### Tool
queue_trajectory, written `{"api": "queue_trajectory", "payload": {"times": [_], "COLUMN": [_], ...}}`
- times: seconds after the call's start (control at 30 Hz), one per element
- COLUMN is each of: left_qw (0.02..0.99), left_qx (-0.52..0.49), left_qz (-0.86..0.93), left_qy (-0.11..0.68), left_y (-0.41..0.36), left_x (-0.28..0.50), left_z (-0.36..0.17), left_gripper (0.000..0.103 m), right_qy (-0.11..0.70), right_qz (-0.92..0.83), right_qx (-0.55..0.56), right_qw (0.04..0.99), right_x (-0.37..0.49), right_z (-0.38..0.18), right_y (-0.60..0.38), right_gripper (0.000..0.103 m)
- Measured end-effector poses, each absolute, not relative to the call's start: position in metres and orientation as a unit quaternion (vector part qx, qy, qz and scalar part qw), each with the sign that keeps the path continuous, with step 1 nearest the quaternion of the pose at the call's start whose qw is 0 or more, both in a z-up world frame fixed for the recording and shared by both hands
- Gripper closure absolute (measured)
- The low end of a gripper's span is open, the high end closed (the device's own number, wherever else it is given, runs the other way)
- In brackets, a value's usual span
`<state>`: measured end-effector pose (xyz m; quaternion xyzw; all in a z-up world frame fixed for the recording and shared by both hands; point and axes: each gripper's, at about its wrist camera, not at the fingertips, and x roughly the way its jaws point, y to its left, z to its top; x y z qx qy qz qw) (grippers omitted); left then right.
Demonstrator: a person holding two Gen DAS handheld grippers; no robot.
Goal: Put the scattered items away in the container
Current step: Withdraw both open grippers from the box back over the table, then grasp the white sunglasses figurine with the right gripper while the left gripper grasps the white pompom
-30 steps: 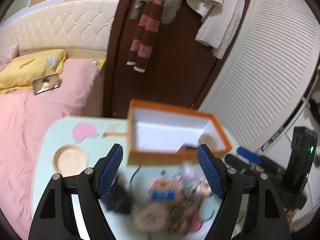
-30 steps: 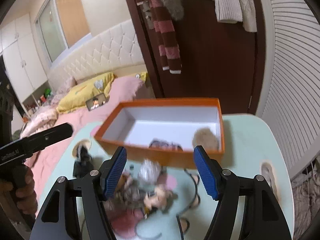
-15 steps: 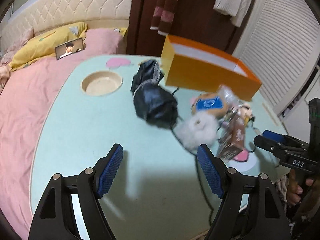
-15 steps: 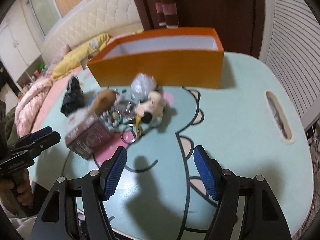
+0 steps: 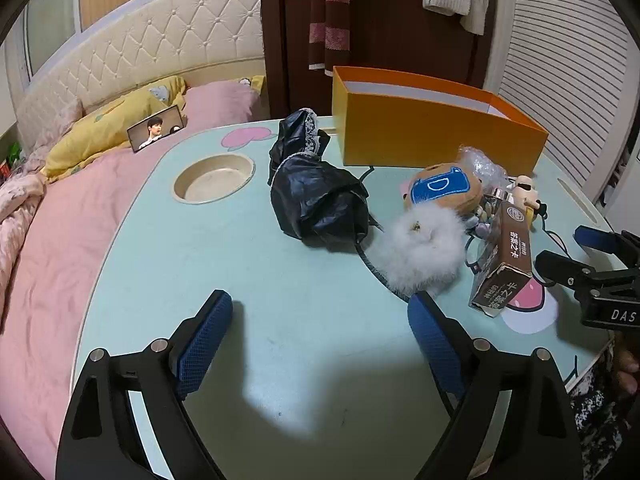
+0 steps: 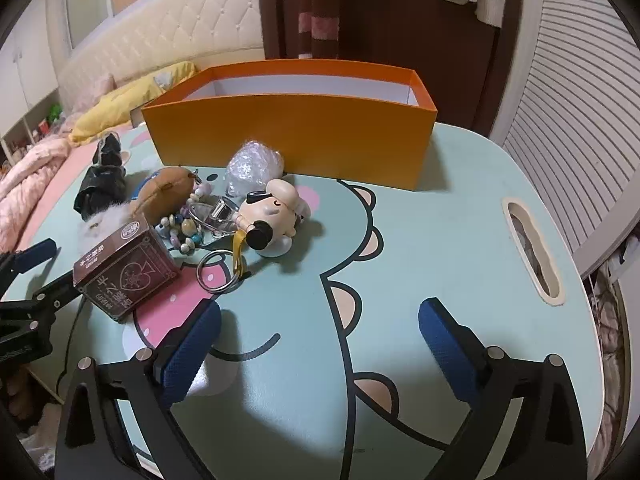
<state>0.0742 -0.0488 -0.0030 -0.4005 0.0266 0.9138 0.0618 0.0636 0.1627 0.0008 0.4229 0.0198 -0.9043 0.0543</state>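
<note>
Both grippers' fingers (image 5: 434, 344), just opening wide, hold nothing (right gripper (image 5: 600, 264) reads "DAS") near brown box (image 6: 124, 270).

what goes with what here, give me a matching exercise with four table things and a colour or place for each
Things:
1. box
2. fluffy pompom
3. card pack
4. crumpled bag

Descriptions:
A. black, beside the round cup recess
B. orange, at the table's far edge
C. white, between the bag and the pack
D. brown, lying on the pink print

Pairs: 1-B, 2-C, 3-D, 4-A
</note>
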Motion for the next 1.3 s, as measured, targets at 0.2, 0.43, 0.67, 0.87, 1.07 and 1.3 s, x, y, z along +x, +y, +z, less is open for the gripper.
{"api": "queue_trajectory", "payload": {"times": [0.2, 0.43, 0.67, 0.87, 1.07, 1.3], "left_qw": [0.060, 0.060, 0.060, 0.060, 0.060, 0.061], "left_qx": [-0.400, -0.399, -0.400, -0.400, -0.400, -0.400], "left_qz": [0.914, 0.914, 0.914, 0.914, 0.914, 0.914], "left_qy": [0.026, 0.026, 0.026, 0.026, 0.026, 0.026], "left_y": [-0.048, -0.048, -0.048, -0.048, -0.049, -0.049], "left_x": [0.072, 0.072, 0.072, 0.072, 0.071, 0.071], "left_z": [-0.003, -0.003, -0.002, -0.002, -0.002, -0.002], "left_gripper": [0.014, 0.014, 0.014, 0.014, 0.014, 0.014], "right_qy": [0.027, -0.038, -0.146, -0.072, -0.025, -0.049], "right_qz": [-0.905, -0.909, -0.893, -0.891, -0.902, -0.910], "right_qx": [0.416, 0.391, 0.411, 0.438, 0.424, 0.403], "right_qw": [0.083, 0.140, 0.112, 0.093, 0.078, 0.085], "right_x": [0.066, 0.059, 0.024, 0.019, 0.024, 0.032], "right_z": [0.006, 0.032, 0.027, 0.016, 0.014, 0.017], "right_y": [0.157, 0.156, 0.178, 0.157, 0.151, 0.165], "right_gripper": [0.027, 0.034, 0.057, 0.062, 0.071, 0.071]}}
